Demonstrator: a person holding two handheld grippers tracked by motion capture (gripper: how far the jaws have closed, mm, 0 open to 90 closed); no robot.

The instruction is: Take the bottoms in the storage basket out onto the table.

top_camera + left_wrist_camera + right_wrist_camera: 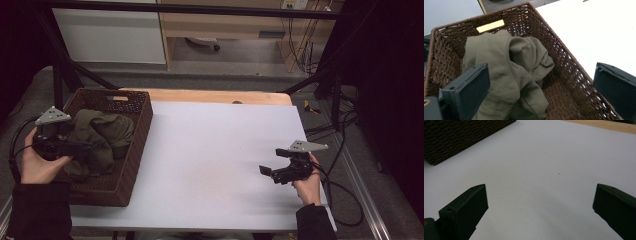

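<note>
A crumpled olive-green garment lies inside a dark brown woven basket at the table's left. My left gripper hovers over the basket's near left part, open, its jaws wide apart above the cloth with nothing held. My right gripper sits low over the white table surface at the right, open and empty, pointing left toward the basket.
A wooden strip runs along the table's far edge. Black frame bars stand behind the basket, and cables hang off the right side. A slot handle opens in the basket's far wall.
</note>
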